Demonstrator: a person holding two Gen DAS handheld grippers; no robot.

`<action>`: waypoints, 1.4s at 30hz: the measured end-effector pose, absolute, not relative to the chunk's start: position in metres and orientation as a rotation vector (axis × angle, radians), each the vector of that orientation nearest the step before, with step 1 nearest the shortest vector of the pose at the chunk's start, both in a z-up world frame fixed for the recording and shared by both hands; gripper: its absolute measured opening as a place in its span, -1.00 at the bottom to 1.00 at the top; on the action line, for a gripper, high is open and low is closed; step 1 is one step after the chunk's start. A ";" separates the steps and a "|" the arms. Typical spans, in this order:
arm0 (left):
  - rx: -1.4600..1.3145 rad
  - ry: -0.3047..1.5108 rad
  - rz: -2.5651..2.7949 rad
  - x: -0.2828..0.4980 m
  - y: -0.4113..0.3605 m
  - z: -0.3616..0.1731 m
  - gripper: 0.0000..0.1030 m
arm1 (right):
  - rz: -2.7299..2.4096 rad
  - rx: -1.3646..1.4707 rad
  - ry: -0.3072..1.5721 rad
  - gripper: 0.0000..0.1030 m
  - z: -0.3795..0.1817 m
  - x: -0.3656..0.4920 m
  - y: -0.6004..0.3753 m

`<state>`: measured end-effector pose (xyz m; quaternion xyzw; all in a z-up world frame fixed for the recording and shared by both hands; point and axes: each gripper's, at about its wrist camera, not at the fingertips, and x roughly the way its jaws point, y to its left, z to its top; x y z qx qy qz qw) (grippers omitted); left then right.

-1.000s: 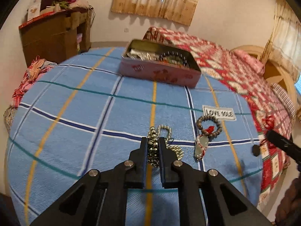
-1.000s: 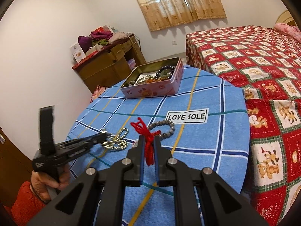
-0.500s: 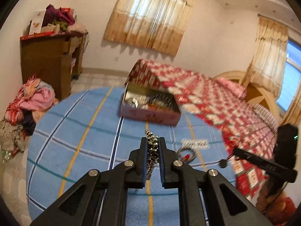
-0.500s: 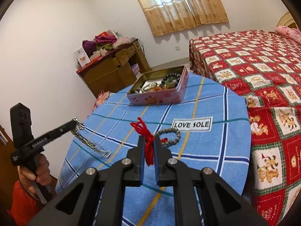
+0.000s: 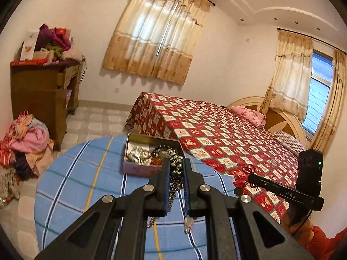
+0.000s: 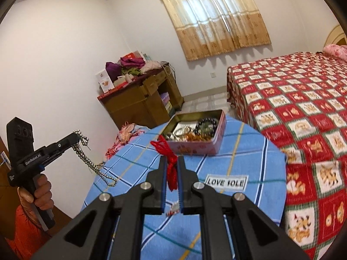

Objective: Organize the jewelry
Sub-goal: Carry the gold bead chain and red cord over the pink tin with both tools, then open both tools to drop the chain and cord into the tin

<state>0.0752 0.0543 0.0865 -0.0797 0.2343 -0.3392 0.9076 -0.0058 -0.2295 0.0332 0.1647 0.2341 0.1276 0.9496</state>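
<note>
Both pieces hang clear of the table, left hand-held gripper [image 5: 176, 170] clenched on the chain [image 5: 176, 169], right hand-held gripper [image 6: 172, 169] on the red cord [image 6: 171, 166]; swinging ends risk snagging the tin [image 6: 219, 130] at the far edge.

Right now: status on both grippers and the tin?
Left gripper shut on bead chain, airborne. Right gripper shut on red cord. Tin open ahead, path clear.
</note>
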 end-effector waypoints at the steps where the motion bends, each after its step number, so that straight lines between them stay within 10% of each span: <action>1: -0.161 0.480 -0.702 0.079 0.051 0.088 -0.81 | 0.264 0.340 0.476 -0.77 0.034 -0.001 -0.231; 35: 0.065 0.653 -0.586 0.275 -0.058 -0.011 -0.78 | 0.317 0.550 0.629 -0.65 -0.050 0.218 -0.251; 40: 0.045 0.688 -0.563 0.273 -0.046 -0.010 0.48 | 0.277 0.537 0.604 0.07 -0.042 0.209 -0.255; 42: 0.036 0.664 -0.571 0.262 -0.037 -0.004 0.55 | 0.272 0.548 0.584 0.07 -0.032 0.200 -0.259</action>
